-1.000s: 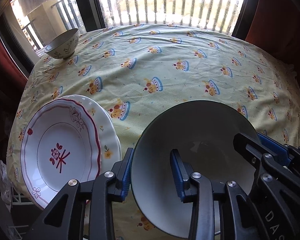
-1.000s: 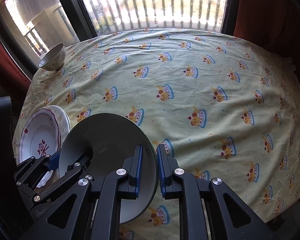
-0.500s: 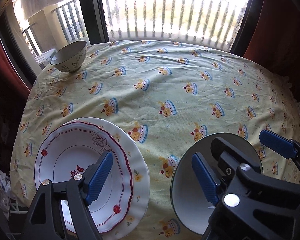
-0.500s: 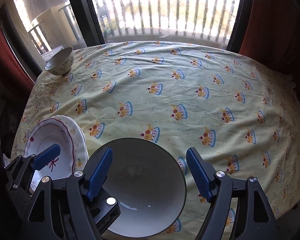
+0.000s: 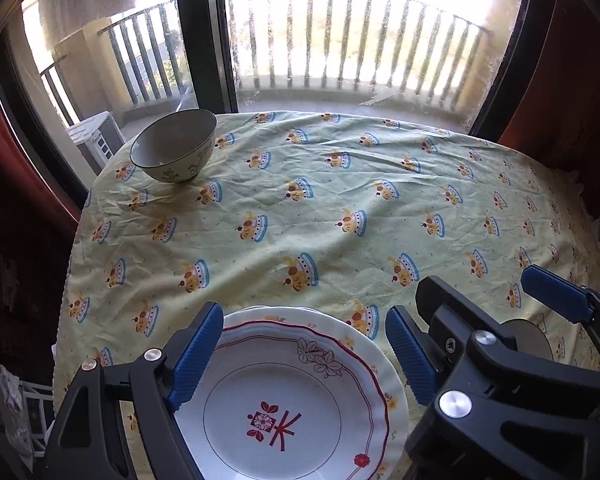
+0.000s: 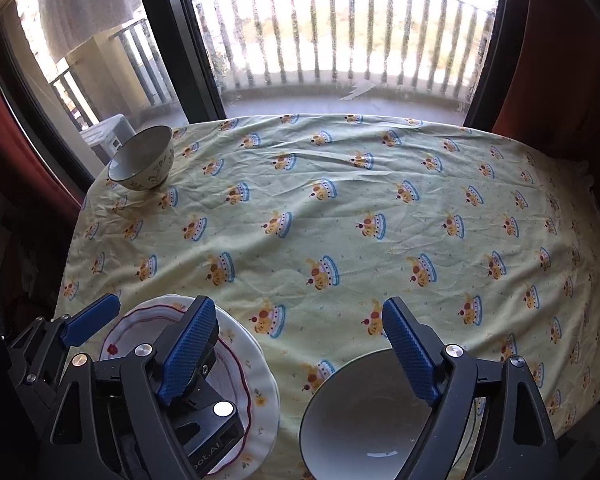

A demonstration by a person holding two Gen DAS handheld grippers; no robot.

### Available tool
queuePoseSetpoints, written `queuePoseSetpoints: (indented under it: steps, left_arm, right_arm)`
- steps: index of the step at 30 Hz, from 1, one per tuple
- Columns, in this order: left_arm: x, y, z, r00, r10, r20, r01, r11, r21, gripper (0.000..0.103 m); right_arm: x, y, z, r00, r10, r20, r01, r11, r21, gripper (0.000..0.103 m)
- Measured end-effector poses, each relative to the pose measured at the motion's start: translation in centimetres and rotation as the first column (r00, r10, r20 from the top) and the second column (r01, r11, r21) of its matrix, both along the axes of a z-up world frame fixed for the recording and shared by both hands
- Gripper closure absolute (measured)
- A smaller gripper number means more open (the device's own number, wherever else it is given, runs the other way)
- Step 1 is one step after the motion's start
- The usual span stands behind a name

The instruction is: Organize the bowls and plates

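Two bowls (image 6: 142,159) (image 6: 364,420), two stacked plates (image 5: 284,396); both tongs (image 5: 306,354) (image 6: 300,348) gape.

Both wrist views look forward and down from the near edge of the yellow crown-print tabletop (image 5: 340,208) toward the balcony window (image 5: 340,40). The left view sits close over the red-rimmed white plate (image 5: 284,400); both share this plate and the far small patterned bowl (image 6: 142,158).
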State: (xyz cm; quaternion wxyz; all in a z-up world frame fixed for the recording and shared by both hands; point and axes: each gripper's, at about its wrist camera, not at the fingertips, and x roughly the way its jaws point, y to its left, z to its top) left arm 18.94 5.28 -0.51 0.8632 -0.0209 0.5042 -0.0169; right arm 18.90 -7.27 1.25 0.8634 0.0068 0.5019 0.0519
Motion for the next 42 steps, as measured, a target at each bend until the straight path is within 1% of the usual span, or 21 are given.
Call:
queuePoseSetpoints:
  steps: [5,11,14,17,20,27,32,34,35,36,39,40,42]
  left_arm:
    - [1.4,3.2,0.4,1.0,-0.016,-0.001,0.016,1.0,-0.01,0.018]
    - [3.5,7.0,0.7,0.999,-0.02,0.026,0.019,1.0,0.005,0.019]
    - [4.8,9.1,0.3,1.0,-0.012,0.015,0.012,1.0,-0.002,0.021]
    - [6.2,10.7,-0.1,1.0,-0.006,0.006,0.006,1.0,0.02,0.032]
    - [7.4,12.1,-0.5,1.0,-0.014,0.011,0.014,0.999,0.043,0.032]
    - [11.3,14.9,-2.1,1.0,-0.03,-0.004,0.03,0.999,0.021,0.033]
    - [14.2,16.4,-2.9,1.0,-0.021,0.016,0.02,0.999,0.036,0.033]
    - [15.4,17.1,-3.2,1.0,-0.012,0.028,0.011,1.0,0.028,0.036]
    - [15.9,17.4,-3.4,1.0,-0.006,0.031,0.005,1.0,0.03,0.042]
    - [16.5,17.6,-3.6,0.999,-0.001,0.036,-0.001,0.999,0.041,0.046]
    - [18.2,18.3,-4.5,0.999,0.007,0.04,-0.01,0.998,0.06,0.051]
    - [18.7,18.4,-4.7,0.999,0.013,0.048,-0.017,0.997,0.076,0.051]
    - [19.6,18.7,-5.1,0.998,0.018,0.055,-0.024,0.995,0.097,0.051]
  right_arm:
    - [1.1,3.1,0.5,1.0,-0.021,-0.002,0.021,1.0,0.009,0.015]
    - [2.9,7.0,1.0,0.999,-0.037,0.022,0.037,0.999,0.016,0.015]
    - [4.2,9.0,0.9,0.999,-0.027,0.02,0.026,1.0,0.016,0.015]
    - [5.6,10.9,0.6,1.0,-0.024,0.008,0.024,1.0,0.001,0.015]
    - [6.8,12.4,0.0,0.999,-0.033,-0.007,0.033,0.999,0.002,0.015]
    - [10.1,15.3,-1.2,0.997,-0.073,-0.013,0.072,0.997,-0.031,0.015]
    - [12.9,16.8,-2.2,0.997,-0.08,0.005,0.08,0.997,-0.007,0.015]
    - [14.1,17.4,-2.6,0.996,-0.086,0.013,0.086,0.996,0.001,0.015]
    - [14.7,17.7,-2.7,0.996,-0.088,0.021,0.088,0.996,0.002,0.015]
    - [15.3,18.1,-2.9,0.996,-0.09,0.029,0.09,0.996,0.002,0.015]
    - [17.2,18.9,-3.8,0.994,-0.098,0.04,0.098,0.995,-0.007,0.016]
    - [17.7,19.1,-4.1,0.994,-0.101,0.039,0.101,0.995,-0.002,0.016]
    - [18.8,19.5,-4.8,0.993,-0.106,0.043,0.106,0.994,0.006,0.022]
